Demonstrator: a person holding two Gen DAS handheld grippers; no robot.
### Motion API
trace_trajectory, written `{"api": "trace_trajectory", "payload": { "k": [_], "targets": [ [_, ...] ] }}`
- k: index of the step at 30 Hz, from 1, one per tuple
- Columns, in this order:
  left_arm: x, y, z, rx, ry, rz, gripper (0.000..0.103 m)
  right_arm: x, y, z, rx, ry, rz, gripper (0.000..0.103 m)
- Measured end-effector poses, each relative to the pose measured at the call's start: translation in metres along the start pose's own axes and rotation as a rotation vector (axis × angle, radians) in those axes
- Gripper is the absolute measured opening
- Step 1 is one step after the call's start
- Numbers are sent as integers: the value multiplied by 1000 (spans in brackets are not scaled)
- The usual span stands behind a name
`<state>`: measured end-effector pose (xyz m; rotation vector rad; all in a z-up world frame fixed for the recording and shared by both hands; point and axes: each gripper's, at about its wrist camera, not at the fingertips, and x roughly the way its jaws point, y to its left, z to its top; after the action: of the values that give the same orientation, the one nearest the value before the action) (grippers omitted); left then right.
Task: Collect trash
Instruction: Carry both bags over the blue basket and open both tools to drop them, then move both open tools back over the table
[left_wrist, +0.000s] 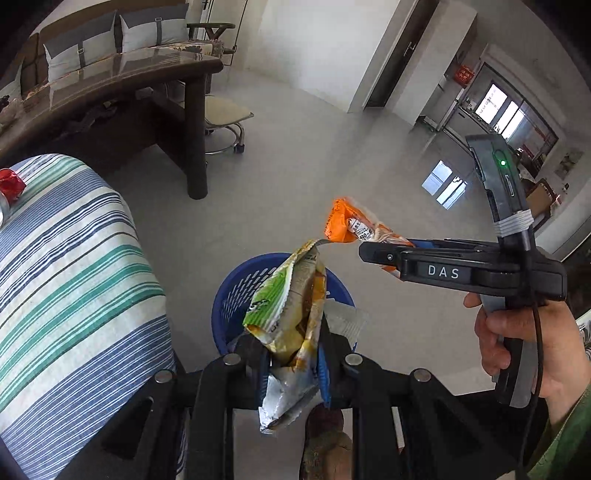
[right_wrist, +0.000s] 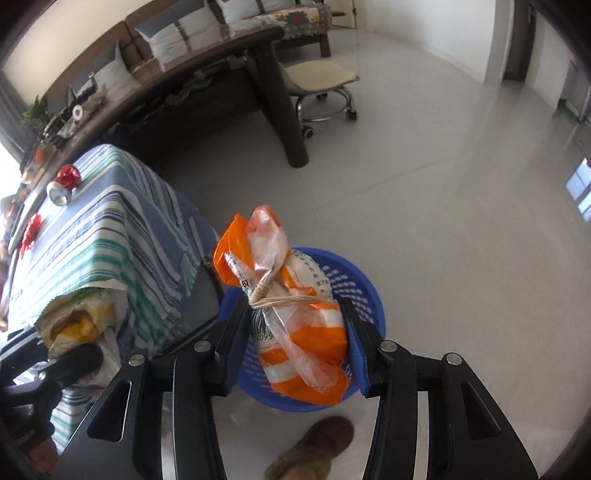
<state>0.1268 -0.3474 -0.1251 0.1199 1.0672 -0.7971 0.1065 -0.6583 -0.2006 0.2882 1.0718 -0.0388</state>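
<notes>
Closest, the left gripper (left_wrist: 291, 354) pinches a green wrapper (left_wrist: 284, 314) and the right gripper (right_wrist: 295, 339) clamps an orange bag (right_wrist: 295, 325), both above the blue basket (right_wrist: 364, 291). Farther left, a crushed can (right_wrist: 64, 184) lies on the striped cloth (right_wrist: 107, 236).

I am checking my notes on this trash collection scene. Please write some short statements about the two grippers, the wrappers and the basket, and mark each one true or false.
1. The left gripper holds a green and yellow snack wrapper. True.
2. The right gripper is empty. False: it is shut on an orange and white plastic bag.
3. The blue basket stands on the striped tablecloth. False: it stands on the floor beside the covered table.
4. A crushed red can lies on the striped tablecloth. True.
5. Both wrappers are held above the basket. True.
</notes>
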Motion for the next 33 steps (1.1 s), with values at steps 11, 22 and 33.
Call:
{"api": "trace_trajectory", "payload": {
  "k": [11,22,33],
  "targets": [
    [71,8,9,-3,66,19,21,20,-37,3,105,55,45,49],
    [96,9,19,-22,43,87,59,24,-45,12,163,37,78,68],
    [-18,3,0,5,-124,46,60,-46,-4,24,23,-239,-122,98]
  ]
}}
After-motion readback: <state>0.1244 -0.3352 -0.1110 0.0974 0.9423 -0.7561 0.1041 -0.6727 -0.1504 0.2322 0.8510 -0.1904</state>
